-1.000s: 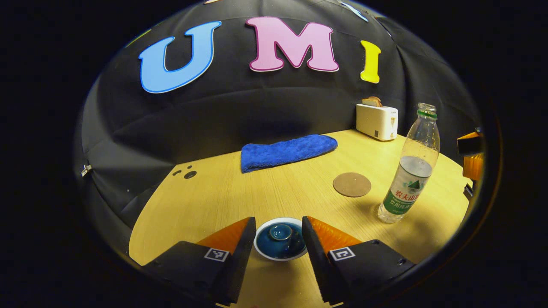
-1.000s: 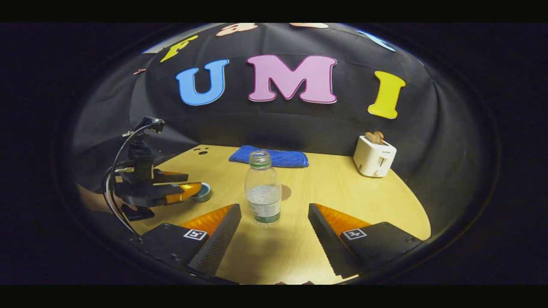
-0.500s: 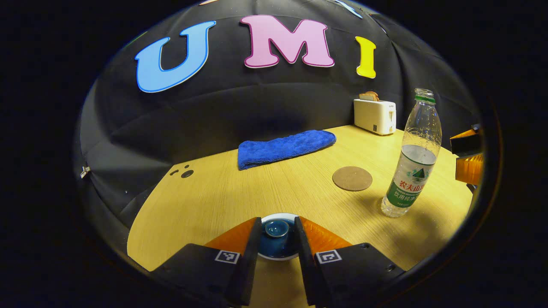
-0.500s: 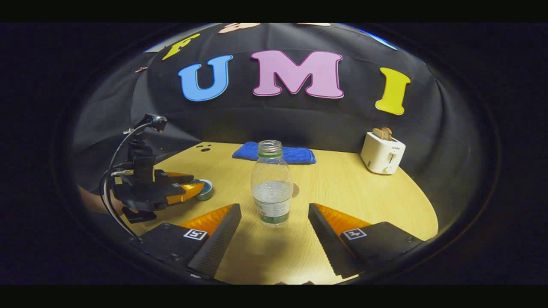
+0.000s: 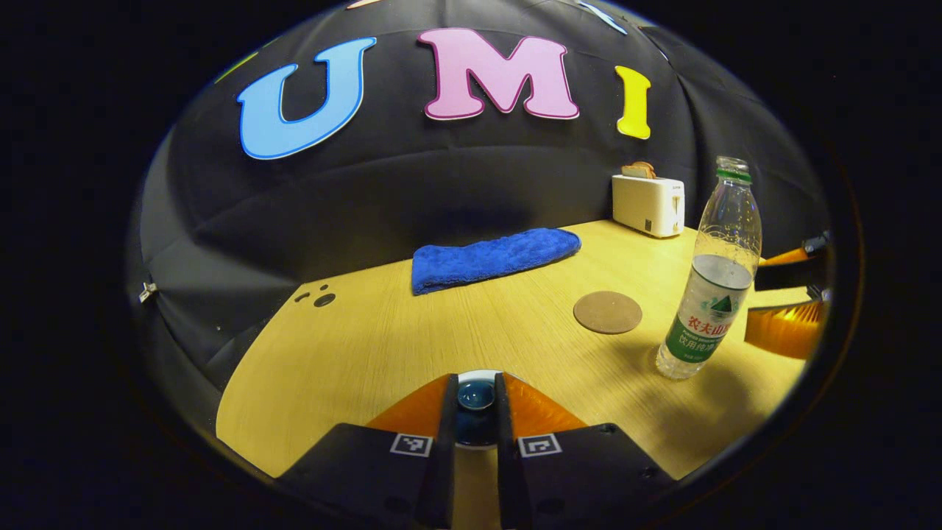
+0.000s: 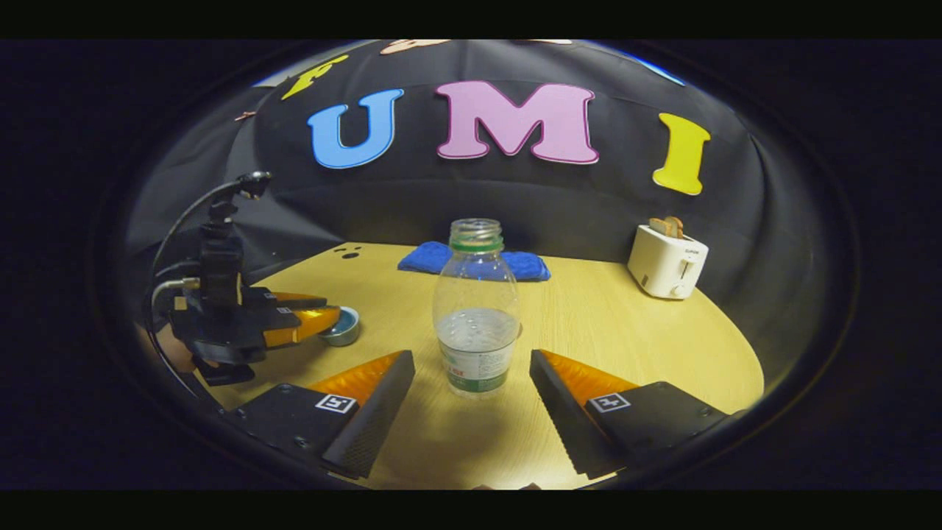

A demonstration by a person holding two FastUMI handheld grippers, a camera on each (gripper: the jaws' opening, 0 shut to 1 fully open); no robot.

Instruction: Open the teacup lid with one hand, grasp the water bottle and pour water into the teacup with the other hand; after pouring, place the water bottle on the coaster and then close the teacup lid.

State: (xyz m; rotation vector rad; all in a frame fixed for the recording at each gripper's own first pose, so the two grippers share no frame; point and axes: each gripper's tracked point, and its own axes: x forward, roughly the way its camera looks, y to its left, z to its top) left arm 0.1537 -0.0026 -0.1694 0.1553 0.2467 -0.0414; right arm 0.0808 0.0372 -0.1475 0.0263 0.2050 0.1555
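The water bottle (image 6: 476, 309) carries a green and white label with red characters, which I leave unread; the white toaster (image 6: 667, 260) has a small dark mark on its front, too small to make out. Each tool bears small black-and-white square markers on its black body.

In the left gripper view, the left tool (image 5: 475, 397) sits low over the surface (image 5: 353, 346), its two orange-faced fingers drawn close together on either side of the knob of the teacup lid (image 5: 475, 395). They look to be touching the knob, though contact on both sides cannot be told for sure. The blue lid sits on the teacup (image 6: 340, 327), whose white rim peeks out just past the fingertips. In the right gripper view the same tool reaches in from the left, roughly level, with a hand (image 6: 171, 350) partly visible behind it and a cable looping above.

The right tool (image 6: 471, 368) is spread wide, its fingers on either side of the bottle's base and clear of it. The bottle stands upright, uncapped, about half full.

The round brown coaster (image 5: 607, 312) lies flat just left of the bottle in the left gripper view, bare, with free surface all round it. A folded blue cloth (image 5: 493, 258) lies near the far edge, the toaster at the far right corner. The middle of the surface between teacup, coaster and cloth is unoccupied.
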